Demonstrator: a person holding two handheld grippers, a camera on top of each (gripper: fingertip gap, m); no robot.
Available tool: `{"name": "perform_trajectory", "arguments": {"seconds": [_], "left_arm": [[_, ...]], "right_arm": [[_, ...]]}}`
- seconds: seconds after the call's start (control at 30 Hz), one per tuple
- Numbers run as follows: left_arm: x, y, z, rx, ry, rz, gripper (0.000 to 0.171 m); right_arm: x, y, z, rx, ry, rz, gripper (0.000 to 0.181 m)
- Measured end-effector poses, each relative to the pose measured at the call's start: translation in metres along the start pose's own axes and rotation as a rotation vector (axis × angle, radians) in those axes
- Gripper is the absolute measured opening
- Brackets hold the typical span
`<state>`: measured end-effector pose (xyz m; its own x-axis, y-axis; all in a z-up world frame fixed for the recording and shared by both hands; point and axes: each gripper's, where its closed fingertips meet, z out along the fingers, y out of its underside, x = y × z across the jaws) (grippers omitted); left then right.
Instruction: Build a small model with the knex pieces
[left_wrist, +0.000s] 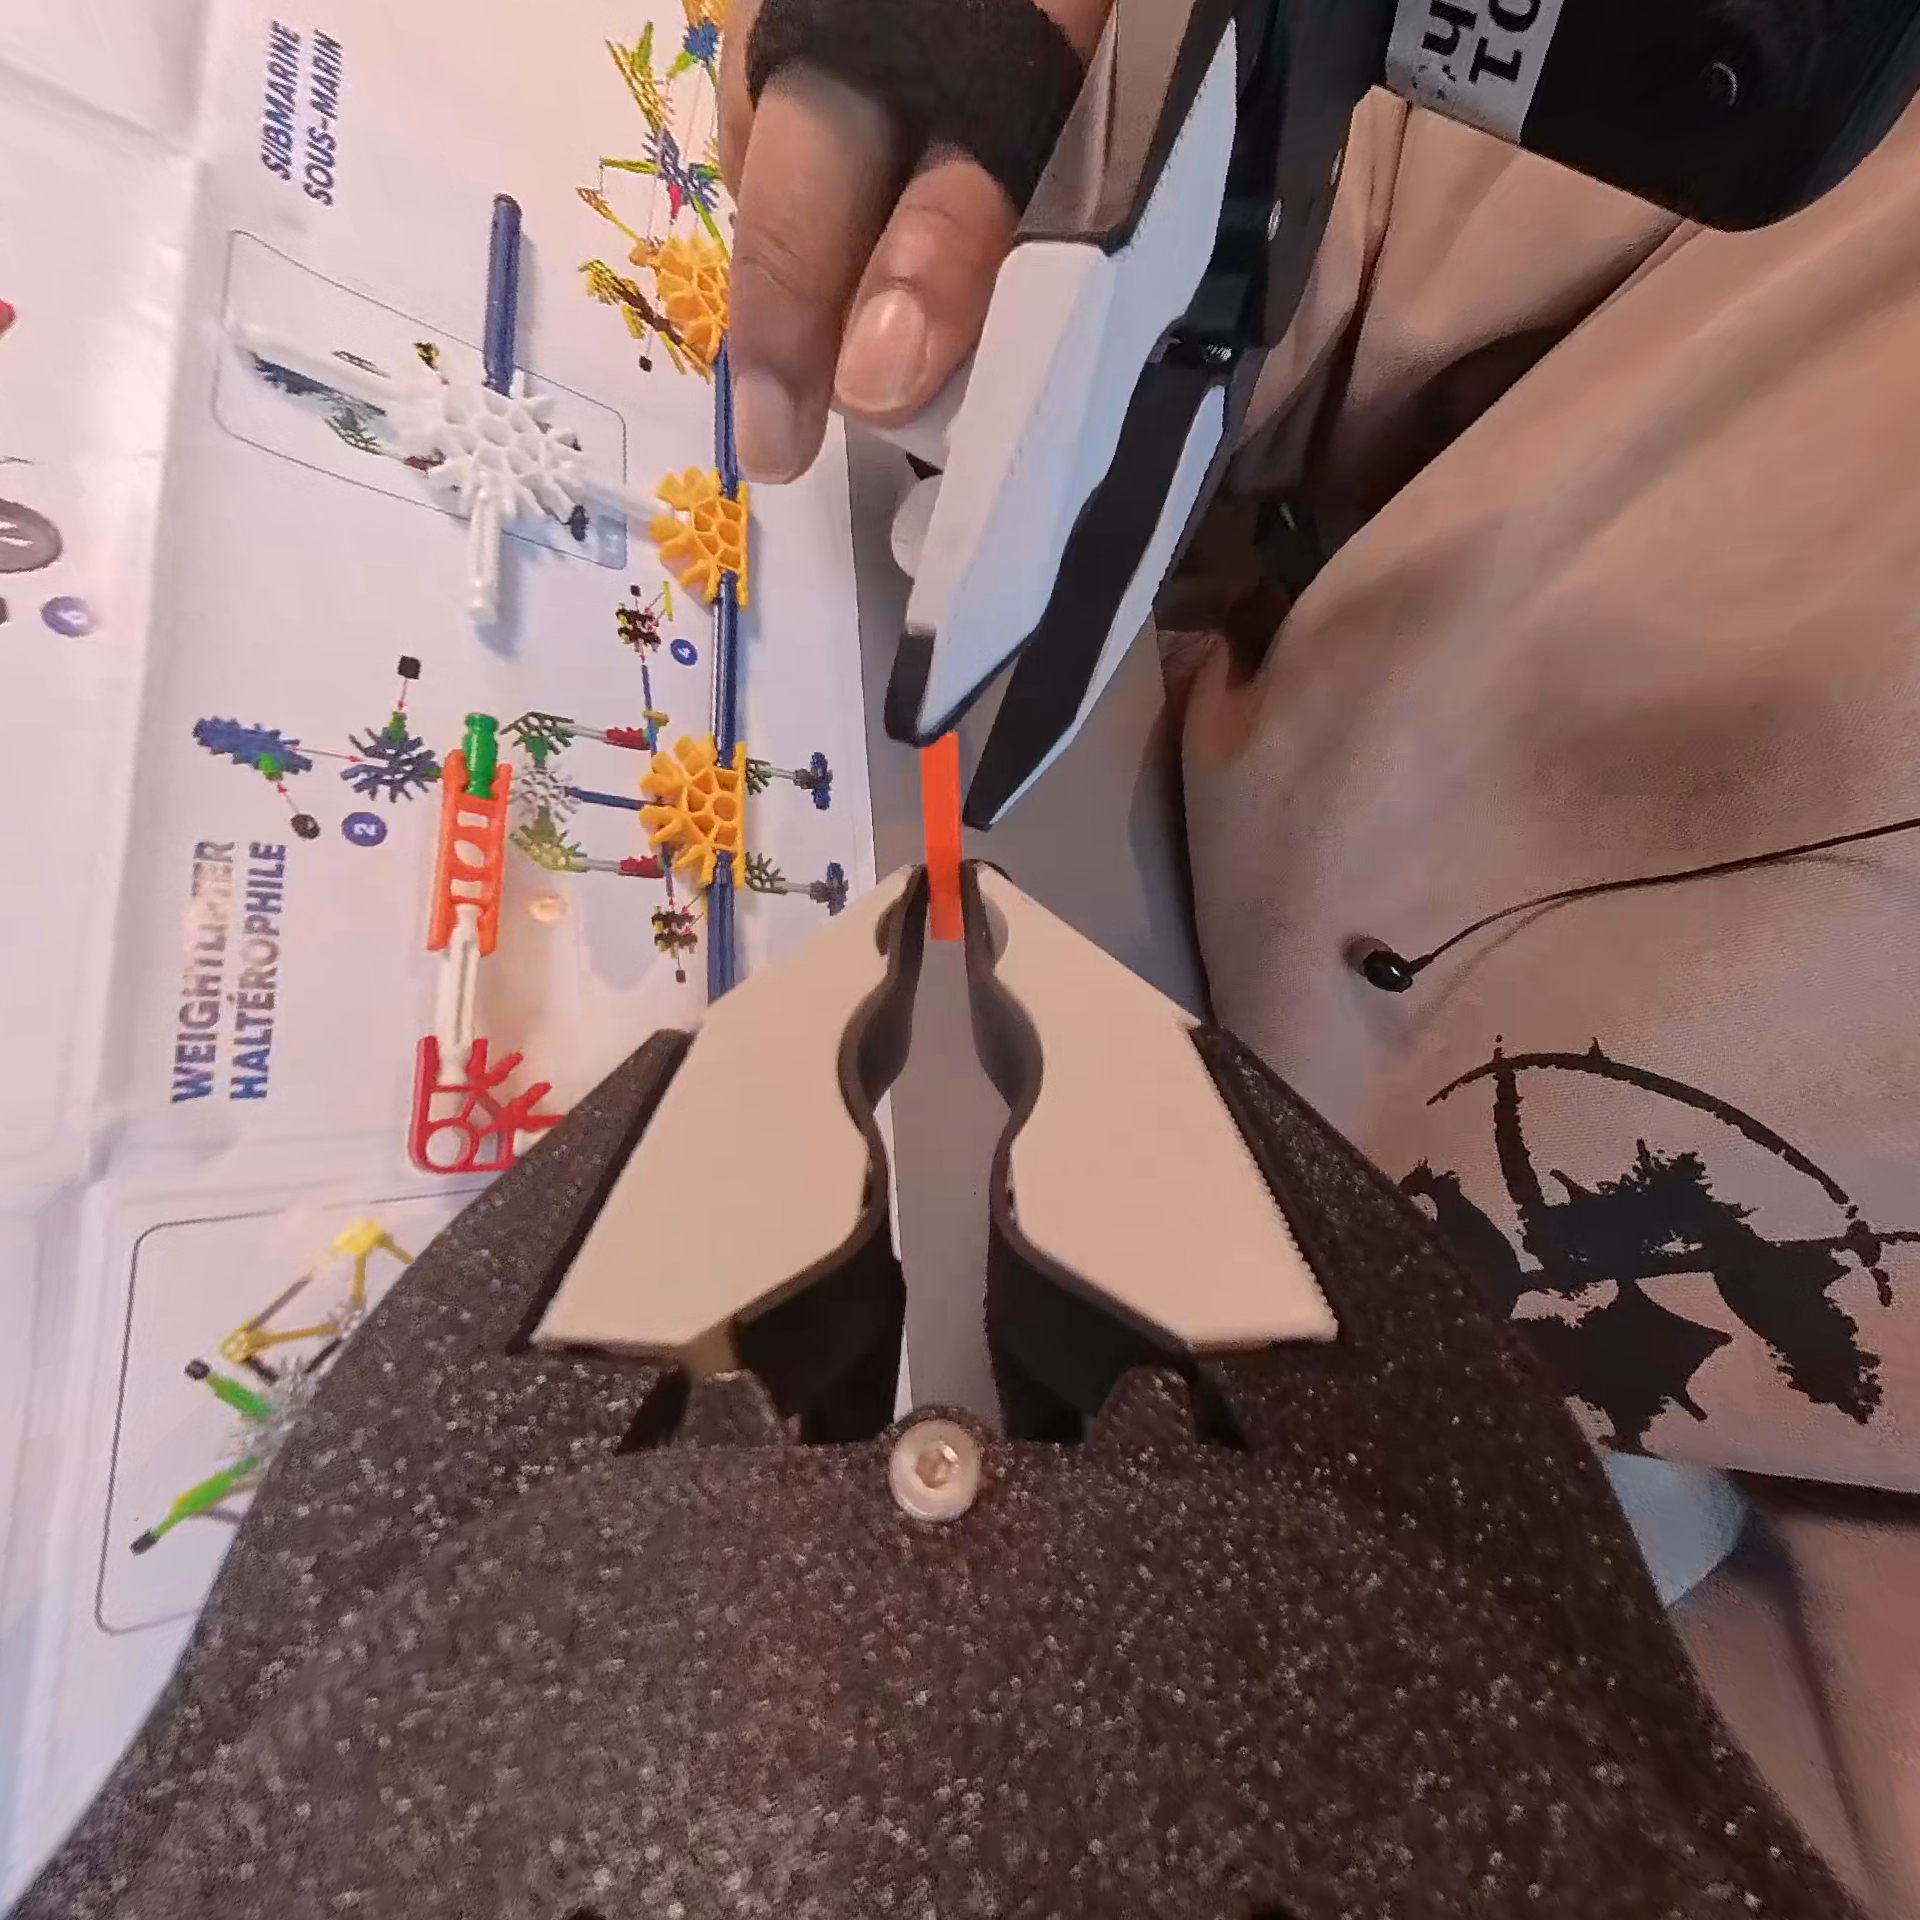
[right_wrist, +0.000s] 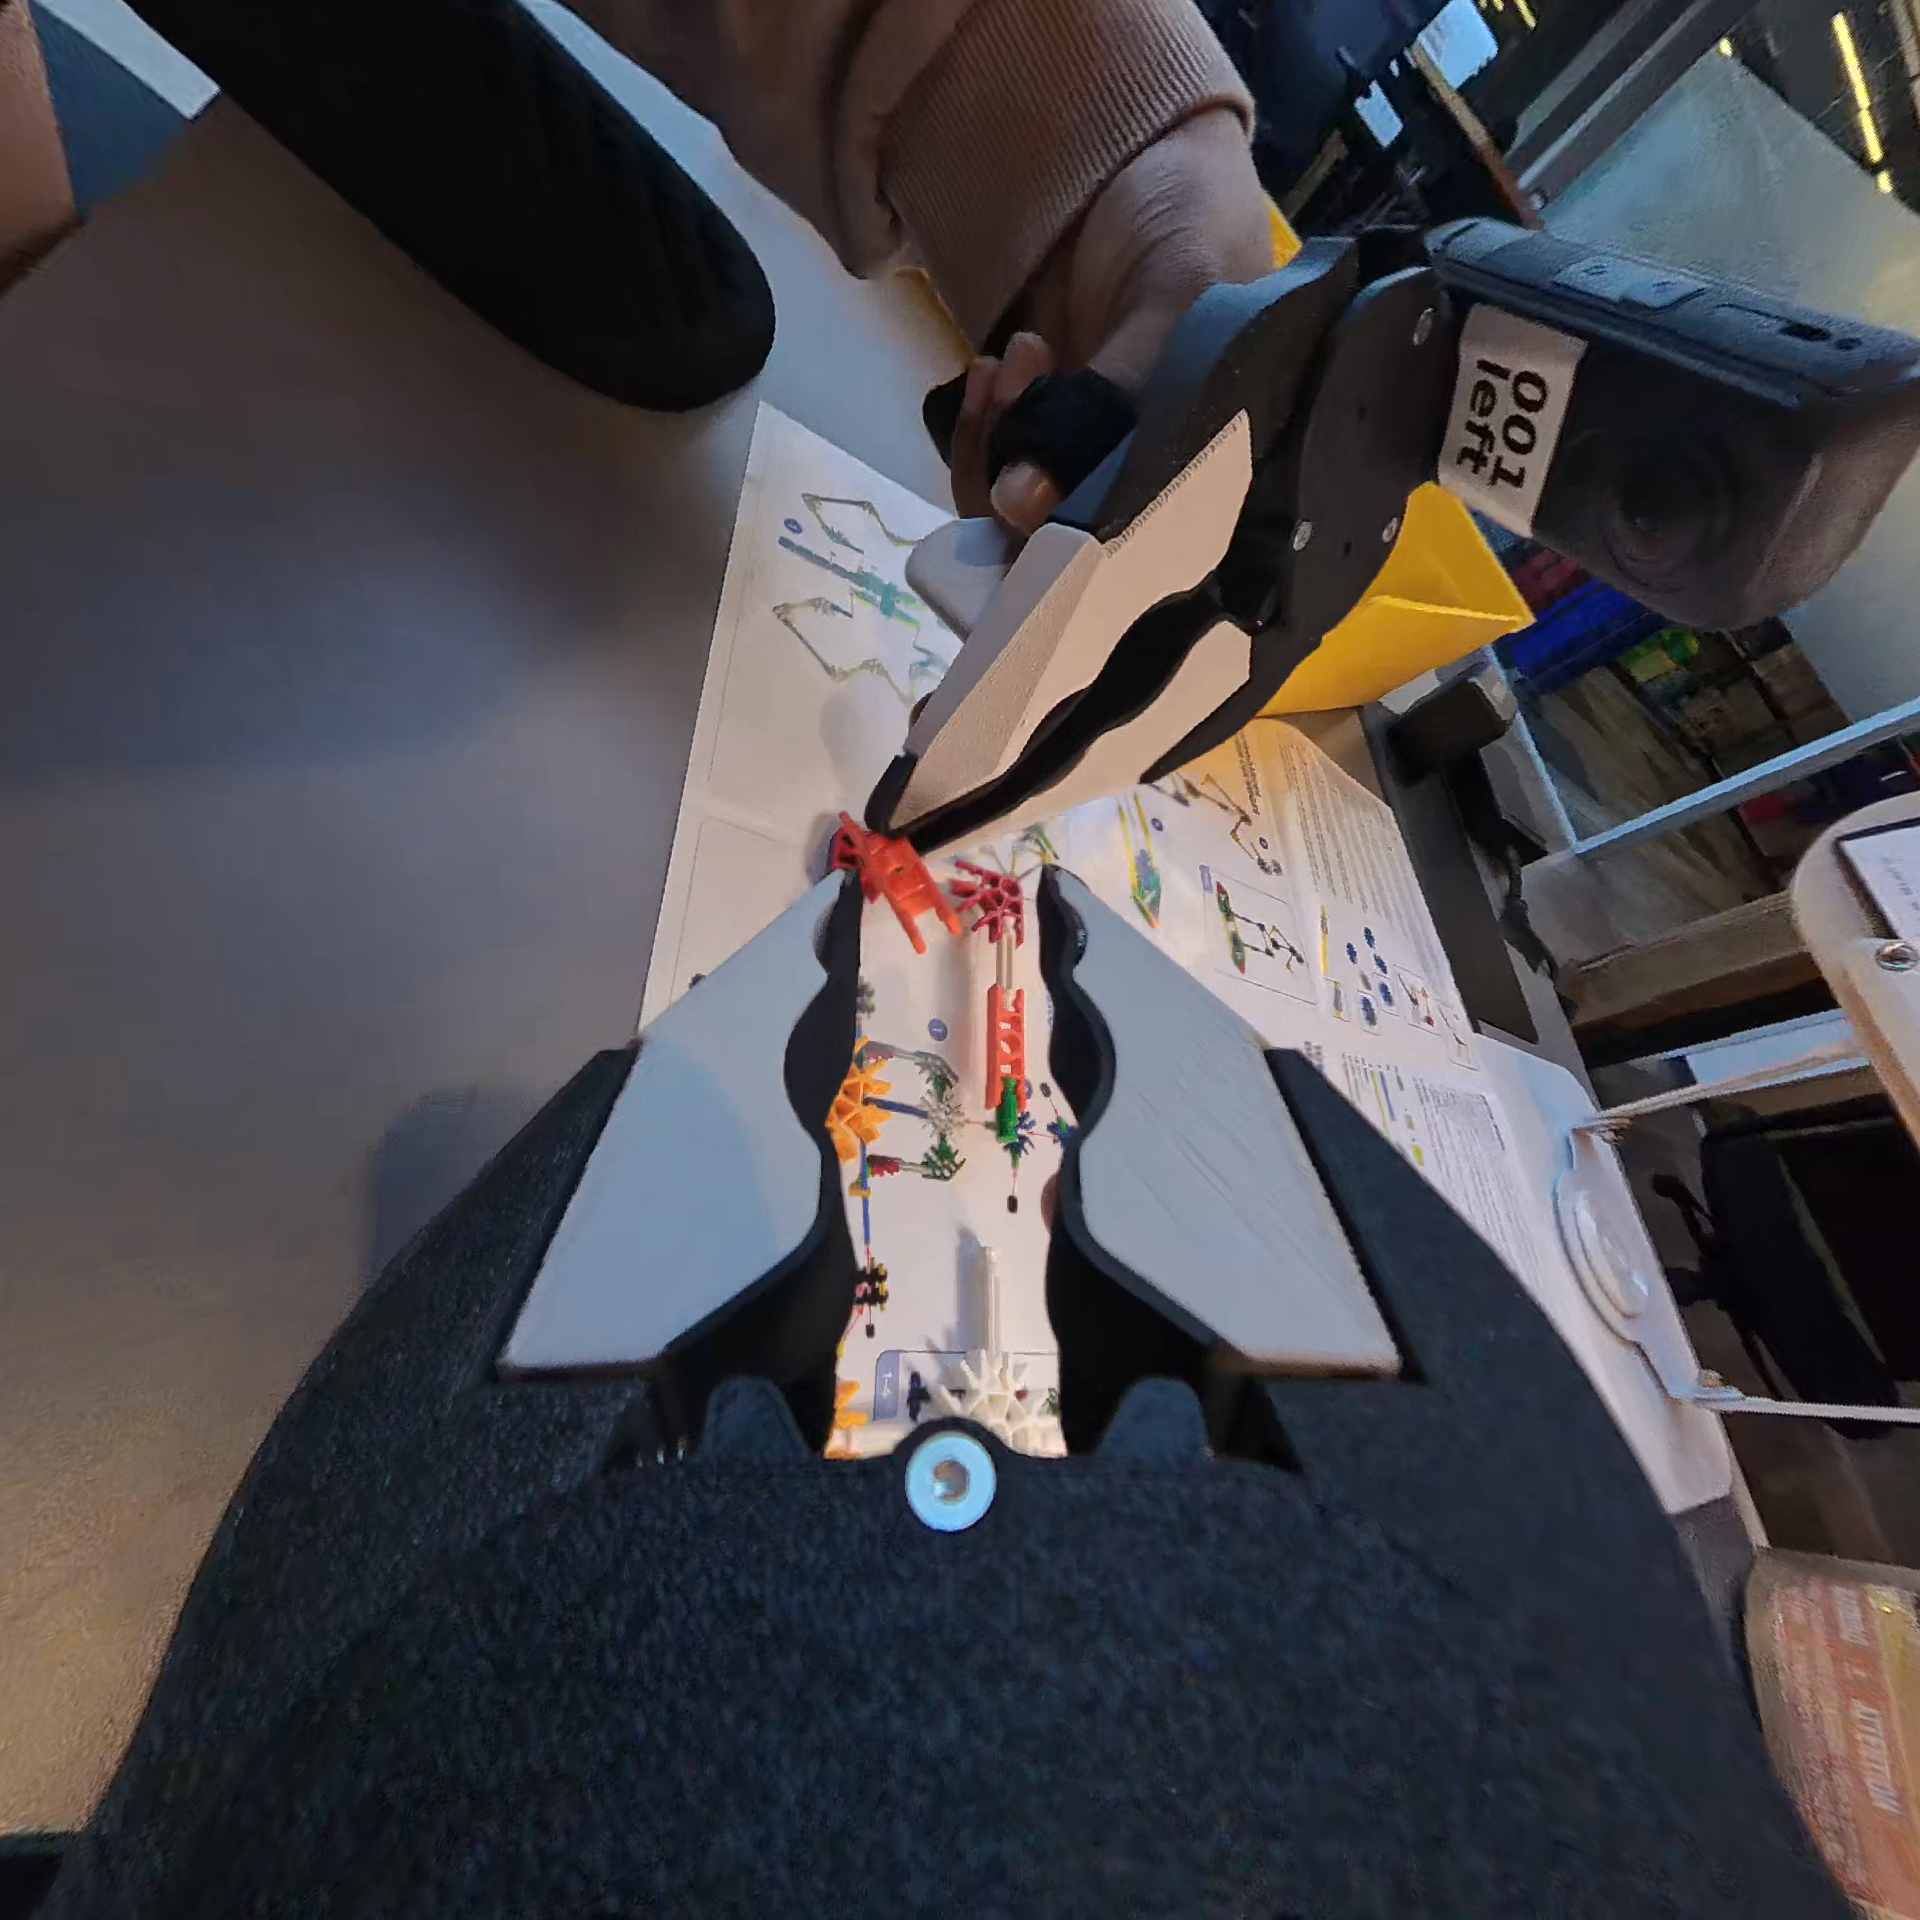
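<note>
l gripper pinching orange connector; r gripper spread wide, empty; instruction sheet below.

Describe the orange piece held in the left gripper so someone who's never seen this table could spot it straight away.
Start at the white instruction sheet spread on the table. At its edge the left gripper is shut on a small orange connector, lifted off the paper, with the right gripper open around its far end. Unlike the orange connector with a white rod lying on the sheet, this one is in the air, pinched between fingertips.
</note>
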<state>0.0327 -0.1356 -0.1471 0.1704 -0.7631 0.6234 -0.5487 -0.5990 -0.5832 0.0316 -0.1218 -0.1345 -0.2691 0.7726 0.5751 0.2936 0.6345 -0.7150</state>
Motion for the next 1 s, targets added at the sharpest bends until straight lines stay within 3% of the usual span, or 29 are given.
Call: {"name": "perform_trajectory", "arguments": {"seconds": [0.17,0.23,0.37,0.47,0.53,0.63,0.73,0.8,1.0], "left_arm": [[0.000,0.001,0.010,0.002,0.044,-0.011,0.004],[-0.001,-0.003,0.008,0.038,0.050,-0.022,0.004],[-0.006,-0.014,0.002,0.137,0.016,-0.013,0.004],[-0.024,-0.024,-0.010,0.211,-0.153,0.042,0.013],[-0.038,-0.026,-0.022,0.239,-0.302,0.117,0.017],[-0.073,-0.014,-0.040,0.193,-0.584,0.221,0.024],[-0.088,0.015,-0.037,0.054,-0.636,0.231,0.031],[-0.091,0.022,-0.033,0.037,-0.637,0.237,0.029],[-0.085,0.007,-0.015,0.065,-0.650,0.364,0.024]], "right_arm": [[-0.015,0.006,0.005,-0.027,-0.077,0.008,0.018],[-0.018,0.008,0.006,-0.034,-0.091,0.020,0.010],[-0.006,0.011,0.002,-0.014,-0.078,0.133,0.009],[0.012,0.023,-0.007,-0.014,-0.037,0.259,0.009],[0.029,0.047,-0.012,-0.086,0.012,0.365,0.009],[0.037,0.084,-0.016,-0.196,0.020,0.503,0.009],[0.030,0.093,-0.011,-0.226,-0.045,0.569,0.009],[0.023,0.092,-0.006,-0.245,-0.097,0.555,0.009],[0.014,0.097,0.007,-0.319,-0.193,0.517,0.009]]}}
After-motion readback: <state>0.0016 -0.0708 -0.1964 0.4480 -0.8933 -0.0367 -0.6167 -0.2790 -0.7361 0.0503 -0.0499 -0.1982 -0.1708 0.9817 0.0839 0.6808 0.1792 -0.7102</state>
